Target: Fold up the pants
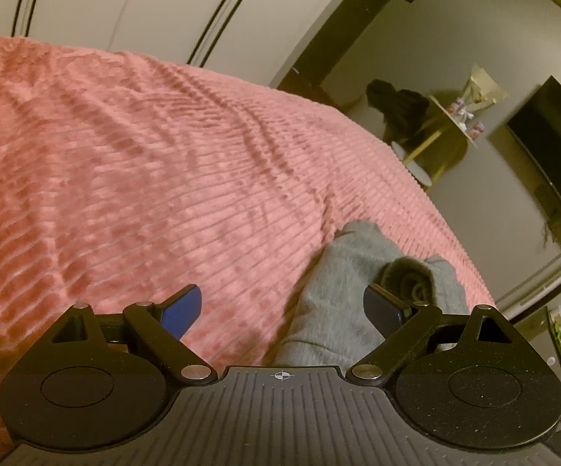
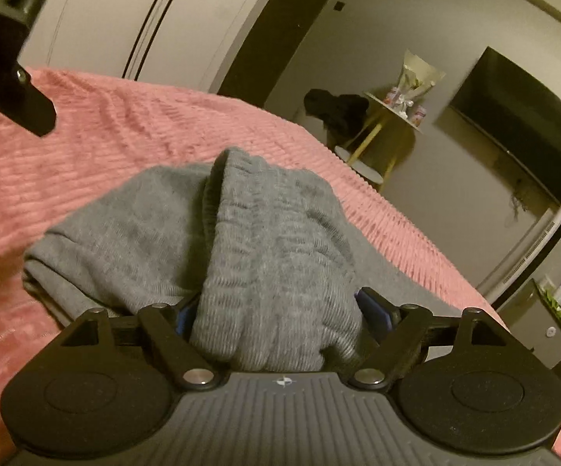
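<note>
While the left claw (image 1: pixel 284 310) hangs spread wide over the pink ribbed bedspread (image 1: pixel 125 155), its fingers grip nothing. The right claw (image 2: pixel 286 312) stands partly open, a thick bunch of the grey knit pants (image 2: pixel 272 240) between its fingers.

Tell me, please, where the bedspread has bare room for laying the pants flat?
Bare pink bedspread runs from the left gripper toward the white wardrobe. It is crowded near the bed's right edge, where the bunched grey pants sit between the right gripper's fingers.
</note>
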The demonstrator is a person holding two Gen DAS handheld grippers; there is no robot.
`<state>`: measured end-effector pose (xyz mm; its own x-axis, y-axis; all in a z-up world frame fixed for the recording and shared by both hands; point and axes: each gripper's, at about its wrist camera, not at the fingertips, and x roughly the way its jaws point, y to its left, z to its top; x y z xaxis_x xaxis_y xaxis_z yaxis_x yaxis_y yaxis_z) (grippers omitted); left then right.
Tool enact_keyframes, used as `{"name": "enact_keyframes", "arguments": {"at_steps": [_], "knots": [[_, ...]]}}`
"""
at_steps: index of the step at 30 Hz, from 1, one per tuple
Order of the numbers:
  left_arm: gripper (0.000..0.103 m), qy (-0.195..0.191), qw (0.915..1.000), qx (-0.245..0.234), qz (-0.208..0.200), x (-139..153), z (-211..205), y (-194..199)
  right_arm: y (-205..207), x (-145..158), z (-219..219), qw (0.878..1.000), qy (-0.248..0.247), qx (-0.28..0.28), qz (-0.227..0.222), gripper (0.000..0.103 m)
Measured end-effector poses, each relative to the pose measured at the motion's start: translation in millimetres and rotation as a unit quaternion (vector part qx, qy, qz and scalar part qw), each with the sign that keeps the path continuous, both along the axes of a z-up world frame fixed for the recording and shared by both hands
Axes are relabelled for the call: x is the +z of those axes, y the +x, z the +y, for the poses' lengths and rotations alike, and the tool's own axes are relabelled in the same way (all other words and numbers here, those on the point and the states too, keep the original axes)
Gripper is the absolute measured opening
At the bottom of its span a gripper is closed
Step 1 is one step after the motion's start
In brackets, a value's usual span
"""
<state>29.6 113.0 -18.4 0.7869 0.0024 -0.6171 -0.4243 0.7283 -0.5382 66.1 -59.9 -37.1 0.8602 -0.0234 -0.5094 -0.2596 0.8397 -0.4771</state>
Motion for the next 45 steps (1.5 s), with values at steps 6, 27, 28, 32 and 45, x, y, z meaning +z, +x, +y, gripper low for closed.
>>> {"name": "enact_keyframes", "arguments": {"at_steps": [6, 27, 28, 32, 45], "knots": [[0.094, 0.004, 1.0, -0.004, 0.007, -2, -2, 4, 11, -10, 1, 0.999, -0.031, 0.018, 0.016, 0.084], [0.094, -0.004, 0.9999, -0.014, 0.004, -2, -4, 3, -3, 8, -224, 0.812, 0.509, -0.278, 0.058, 0.079], [0.095, -0.004, 0.9999, -0.015, 0.004, -2, -4, 3, -1, 2, -227, 0.799, 0.533, -0.27, 0.074, 0.079], [0.095, -0.003, 0.9996, -0.025, 0.011, -3, -5, 5, 16, -12, -227, 0.766, 0.583, -0.25, 0.102, 0.079], [0.096, 0.01, 0.9972, -0.056, 0.048, -10, -17, 18, 56, 3, -204, 0.81, 0.522, -0.242, 0.112, 0.047]]}}
